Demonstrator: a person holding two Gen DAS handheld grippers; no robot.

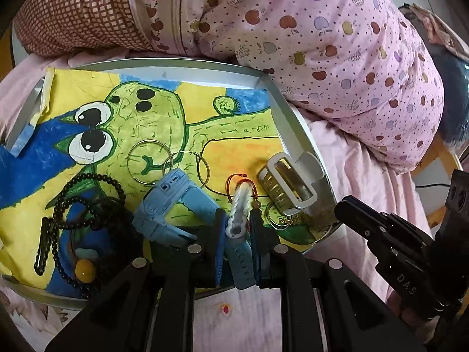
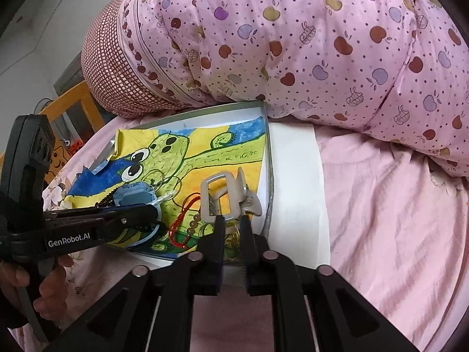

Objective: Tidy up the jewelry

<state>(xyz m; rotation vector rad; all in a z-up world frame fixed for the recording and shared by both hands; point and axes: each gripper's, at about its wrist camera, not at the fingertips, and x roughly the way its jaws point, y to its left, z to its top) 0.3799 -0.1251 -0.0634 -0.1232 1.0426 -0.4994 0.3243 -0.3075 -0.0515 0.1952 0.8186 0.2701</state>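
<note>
Closest in, the left gripper (image 1: 237,228) is pinched down on the strap of a blue watch (image 1: 173,202), with a white ridged buckle piece poking up between the fingers; the watch body is seen lying on the drawing, so it doesn't look lifted yet. The right gripper (image 2: 233,228) is held at the near edge of the tray (image 2: 271,176), its fingers narrowly parted right below a grey hair claw (image 2: 225,196); whether anything is actually gripped can't be told.

Progress-wise, barely anything looks sorted, judging by the pile: everything is bunched in the tray's near part on top of a cactus drawing (image 1: 164,108).

Counted on it:
- one watch
- one hair claw
- one black bead string (image 1: 88,187) with a yellow bead
- one red cord bracelet (image 2: 181,223) with brownish beads
- three thin wire hoops (image 1: 149,161), plus one smaller ring near the claw
- some gold chain tangled under the claw, count unclear

Further back, the tray is sat on a pink bed sheet (image 2: 395,205), and an apple-print quilt (image 2: 293,44) is heaped behind.
</note>
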